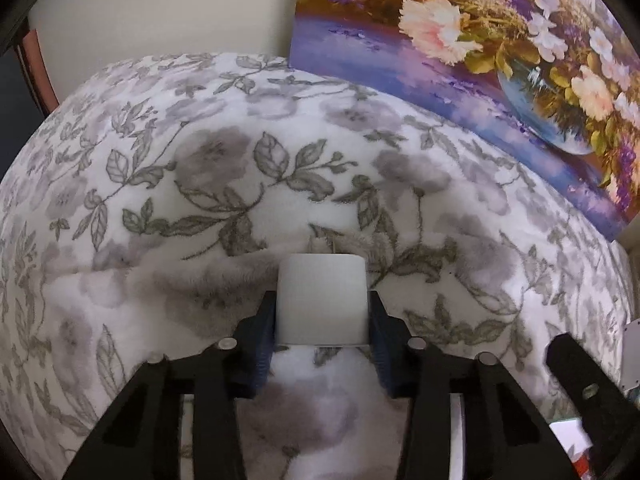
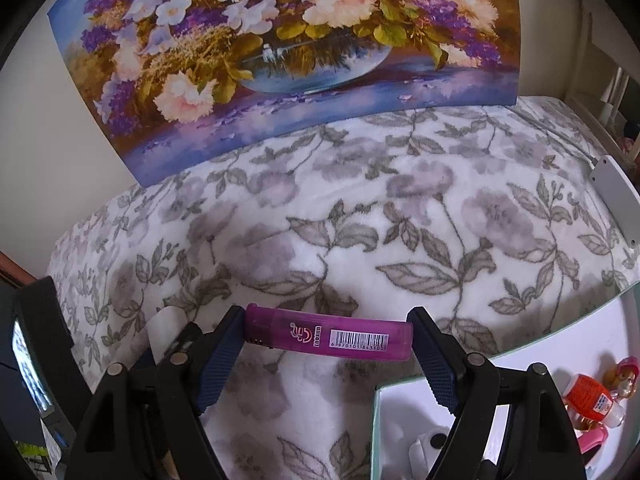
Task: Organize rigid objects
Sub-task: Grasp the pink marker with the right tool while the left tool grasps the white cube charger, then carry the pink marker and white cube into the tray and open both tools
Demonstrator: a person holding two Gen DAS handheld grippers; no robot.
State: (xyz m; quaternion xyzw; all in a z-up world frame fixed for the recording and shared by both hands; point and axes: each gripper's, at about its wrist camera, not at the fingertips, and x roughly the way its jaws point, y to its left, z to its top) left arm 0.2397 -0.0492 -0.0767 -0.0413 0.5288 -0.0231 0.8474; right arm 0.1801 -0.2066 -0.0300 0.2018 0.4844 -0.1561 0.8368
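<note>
Left gripper (image 1: 322,312) clamps a white block (image 1: 322,300); right gripper (image 2: 329,338) pinches a purple lighter (image 2: 329,333) lengthwise, above the floral blanket (image 2: 360,220) before the flower painting (image 2: 280,40).

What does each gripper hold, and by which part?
Left gripper: small white cylinder-shaped object, jaws on its sides. Right gripper: translucent purple plastic lighter, by its two ends.

Floral fleece blanket (image 1: 200,184) w/ flower painting (image 2: 280,48) leaning on cream wall (image 1: 160,4).

a home bedroom: floral fleece blanket (image 1: 240,184), flower painting (image 2: 280,40)
</note>
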